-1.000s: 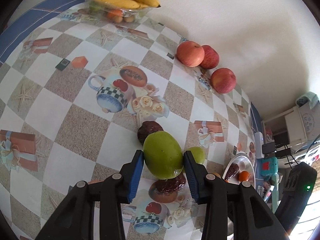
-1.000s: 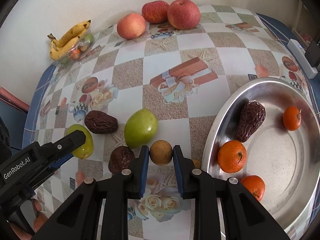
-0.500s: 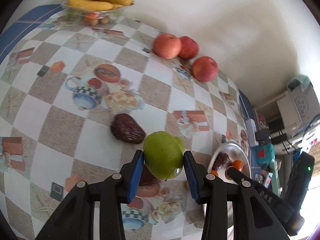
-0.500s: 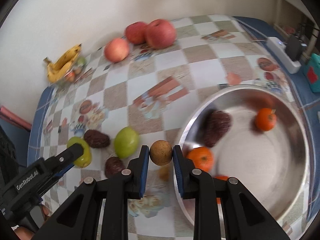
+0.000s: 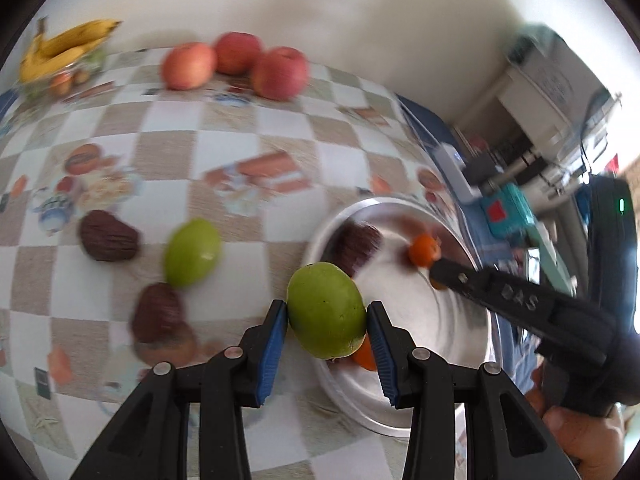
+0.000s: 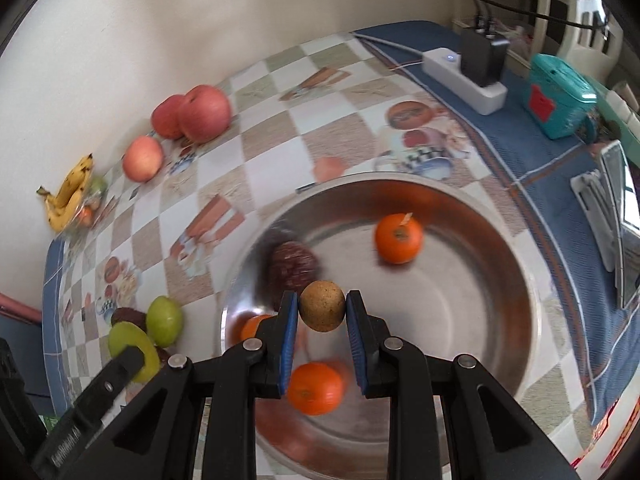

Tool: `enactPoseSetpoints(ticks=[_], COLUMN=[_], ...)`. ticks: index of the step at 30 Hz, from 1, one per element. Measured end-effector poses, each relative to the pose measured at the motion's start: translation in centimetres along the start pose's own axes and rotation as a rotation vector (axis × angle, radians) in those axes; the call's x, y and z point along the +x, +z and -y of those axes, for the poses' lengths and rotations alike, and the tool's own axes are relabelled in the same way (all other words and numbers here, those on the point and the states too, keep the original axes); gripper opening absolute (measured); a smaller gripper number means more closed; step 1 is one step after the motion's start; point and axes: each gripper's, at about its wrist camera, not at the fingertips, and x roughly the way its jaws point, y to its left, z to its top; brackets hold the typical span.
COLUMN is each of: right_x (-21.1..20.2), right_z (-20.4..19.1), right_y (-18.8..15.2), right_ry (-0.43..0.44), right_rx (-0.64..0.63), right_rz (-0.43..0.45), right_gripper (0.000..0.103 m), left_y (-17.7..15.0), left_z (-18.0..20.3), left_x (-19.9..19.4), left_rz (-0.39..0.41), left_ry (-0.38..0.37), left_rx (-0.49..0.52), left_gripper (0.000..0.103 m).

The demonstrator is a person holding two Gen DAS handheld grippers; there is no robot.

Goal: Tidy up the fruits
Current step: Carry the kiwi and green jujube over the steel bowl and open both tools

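My left gripper (image 5: 327,322) is shut on a green mango (image 5: 325,314) and holds it above the near left rim of the steel bowl (image 5: 400,412). My right gripper (image 6: 322,312) is shut on a small brown round fruit (image 6: 322,306) and holds it over the bowl (image 6: 500,272). In the bowl lie several oranges (image 6: 398,238) and a dark brown fruit (image 6: 292,266). On the tablecloth left of the bowl lie another green mango (image 5: 192,251) and two dark brown fruits (image 5: 108,235).
Three red apples (image 5: 236,62) and a banana bunch (image 5: 64,46) on a clear tray sit by the back wall. A white power strip (image 6: 468,68) and a teal box (image 6: 562,96) stand on the blue cloth right of the bowl.
Both grippers have swung right with their fruits. The left one now holds its mango at the bowl's rim, the right one holds its brown fruit over the bowl's inside.
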Motion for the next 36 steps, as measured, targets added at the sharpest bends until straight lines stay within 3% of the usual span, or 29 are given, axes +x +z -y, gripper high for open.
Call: enactPoseSetpoints(ticks=[7,16,24,31,36], right_x=[-0.3,-0.1,0.0,0.2,0.5], right_z=[1.1,1.2,1.5,1.1,-0.1], right_y=[-0.1,-0.1,-0.2,-0.4,-0.6], right_ry=[-0.020,-0.036,-0.067,-0.076,-0.075], right_rx=[0.010,0.009,0.020,0.001,-0.043], right_rz=[0.010,0.003,-0.003,-0.009,-0.017], right_gripper=[0.026,0.026,0.037,0.038,0.038], left_y=[-0.8,-0.7,-0.4,0.3,0.5], left_z=[1.6,1.7,0.2,-3.6,-7.6], left_x=[1.4,1.2,1.1,-0.3,-2.1], left_rz=[-0.048,-0.039,-0.041,-0.023,0.001], left_ry=[-0.005,-0.009,0.032,0.119,0.278], left_rx=[0.048,0.049,-0.007,-0.147,-0.265], left_gripper=[0.044,0.046,0.051,0.051,0.051])
